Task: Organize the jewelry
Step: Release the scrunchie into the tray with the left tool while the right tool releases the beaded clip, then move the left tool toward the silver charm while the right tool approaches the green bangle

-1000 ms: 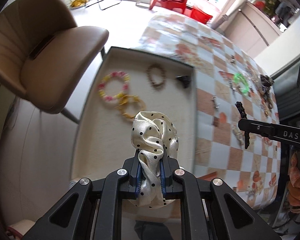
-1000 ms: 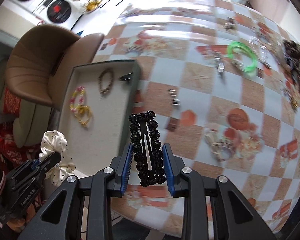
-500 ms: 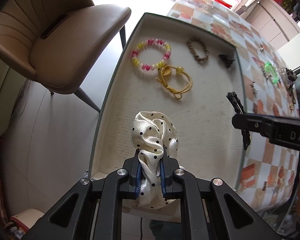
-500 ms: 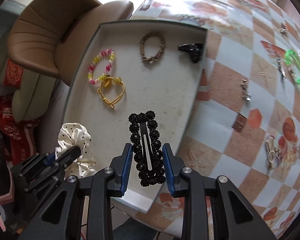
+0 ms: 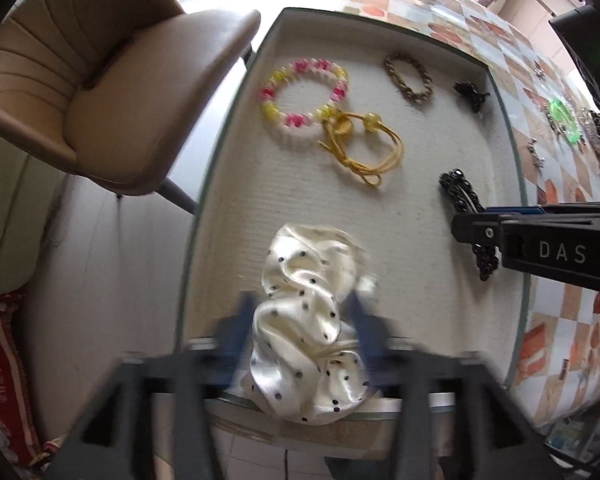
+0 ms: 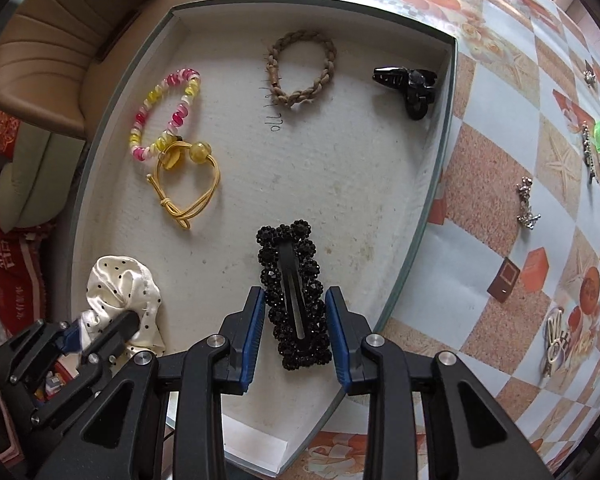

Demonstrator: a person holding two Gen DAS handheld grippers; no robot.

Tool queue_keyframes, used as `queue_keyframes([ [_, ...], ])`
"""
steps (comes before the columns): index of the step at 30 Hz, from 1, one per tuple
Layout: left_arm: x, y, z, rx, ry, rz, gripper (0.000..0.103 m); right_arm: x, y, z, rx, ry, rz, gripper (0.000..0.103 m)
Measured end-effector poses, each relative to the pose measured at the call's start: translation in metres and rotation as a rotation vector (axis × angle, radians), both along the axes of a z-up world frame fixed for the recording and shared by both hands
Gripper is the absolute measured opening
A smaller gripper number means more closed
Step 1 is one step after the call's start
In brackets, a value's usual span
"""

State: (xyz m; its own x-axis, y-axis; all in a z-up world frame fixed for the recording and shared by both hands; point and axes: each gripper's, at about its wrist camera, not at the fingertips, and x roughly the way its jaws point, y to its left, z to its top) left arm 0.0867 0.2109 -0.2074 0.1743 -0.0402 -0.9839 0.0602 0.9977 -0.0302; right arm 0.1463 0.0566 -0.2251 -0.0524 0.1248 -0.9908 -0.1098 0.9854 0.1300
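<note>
- Two items were being dealt with at once: a scrunchie (image 5: 304, 316) at the left gripper (image 5: 300, 320) and a black clip (image 6: 294, 296) at the right gripper (image 6: 296, 320).
- The scrunchie was seen on the tray (image 6: 432, 184) floor at the near left corner, partly draped over the rim. The left jaws were blurred but looked spread wide beside it, so it was probably let go.
- The clip was seen between the right jaws, which looked slightly parted, with a sliver of gap on each side. Whether it was gripped couldn't be told for sure.
- The scrunchie was judged soft, light and slippery satin, best pinched at a bunched fold.
- The clip was judged stiff and light, with beads that could chip; its long edges were judged the place to hold.
- Already in the tray: a bead bracelet (image 6: 166, 112), a yellow tie (image 6: 188, 184), a braided band (image 6: 302, 68) and a claw clip (image 6: 408, 84).
</note>
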Motion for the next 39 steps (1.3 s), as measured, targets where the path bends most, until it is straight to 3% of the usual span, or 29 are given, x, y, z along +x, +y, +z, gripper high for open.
queue_keyframes([
  [5, 0.0, -0.002, 0.002, 0.001, 0.003, 0.004, 0.064, 0.0, 0.004, 0.0, 0.012, 0.007, -0.005, 0.039],
  [7, -0.001, -0.002, 0.002, 0.008, 0.003, 0.004, 0.064, -0.001, 0.005, 0.003, 0.024, 0.005, -0.009, 0.046],
  [10, 0.0, -0.001, 0.004, 0.017, 0.006, 0.005, 0.064, 0.005, 0.005, 0.016, 0.041, -0.017, -0.02, 0.057],
  [18, -0.003, -0.01, 0.018, 0.018, -0.004, -0.002, 0.064, 0.004, -0.015, 0.057, 0.083, -0.072, -0.086, 0.069],
  [19, -0.003, -0.01, 0.02, 0.017, -0.006, -0.005, 0.065, 0.002, -0.02, 0.062, 0.084, -0.075, -0.098, 0.07],
  [20, -0.003, -0.011, 0.022, 0.015, -0.006, -0.008, 0.084, 0.003, -0.024, 0.067, 0.086, -0.079, -0.109, 0.071],
  [22, -0.004, -0.015, 0.03, 0.018, -0.03, -0.013, 0.101, -0.001, -0.036, 0.073, 0.087, -0.084, -0.131, 0.073],
  [39, 0.014, -0.075, 0.066, 0.008, -0.053, -0.17, 0.101, -0.052, -0.14, 0.084, 0.07, -0.08, -0.406, 0.081],
])
